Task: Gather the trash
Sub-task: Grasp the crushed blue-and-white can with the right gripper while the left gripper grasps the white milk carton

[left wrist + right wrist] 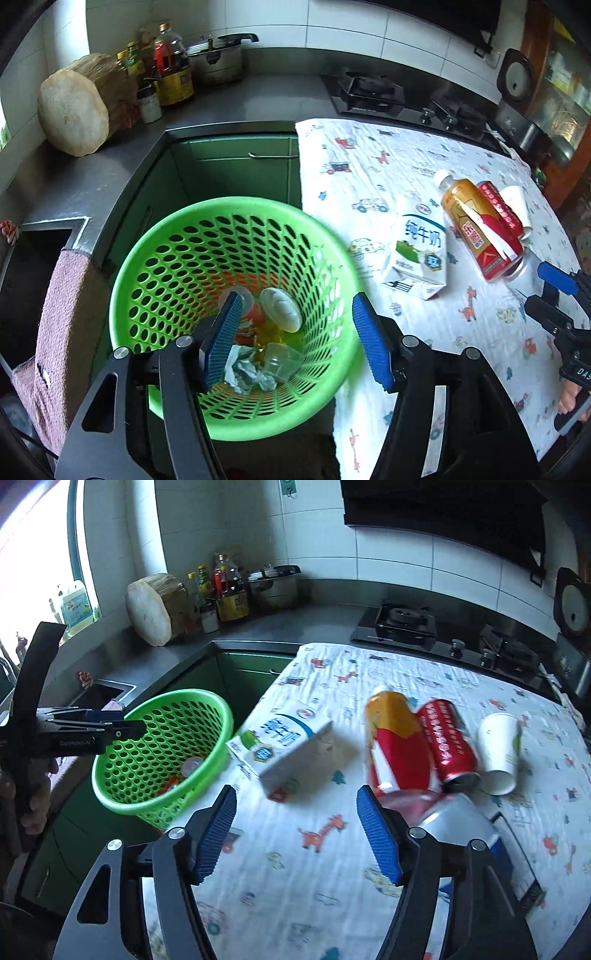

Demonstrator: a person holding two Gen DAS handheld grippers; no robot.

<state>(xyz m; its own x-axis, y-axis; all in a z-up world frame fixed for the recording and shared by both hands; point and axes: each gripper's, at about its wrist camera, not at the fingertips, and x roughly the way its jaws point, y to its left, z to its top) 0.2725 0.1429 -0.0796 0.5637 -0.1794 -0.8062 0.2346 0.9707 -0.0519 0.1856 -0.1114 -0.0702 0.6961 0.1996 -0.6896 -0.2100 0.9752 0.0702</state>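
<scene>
Kitchen's pretty busy: fat wooden chopping block [153,607] on the grey counter [295,626], sauce and oil bottles [225,589] right beside it, then a steel pot [275,587]. Gas stove [404,622] further along, pinkish towel [64,317] draped by the sink [35,258]

right claw [295,830] spread, milk carton [284,749] ahead, green basket [162,753] left

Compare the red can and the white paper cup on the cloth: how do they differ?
The red can is metal with white print; the white paper cup is plain paper with a green patch. The can is straight-sided; the cup flares toward its mouth. Both lie on their sides, side by side, mouths toward the right-wrist camera.
</scene>
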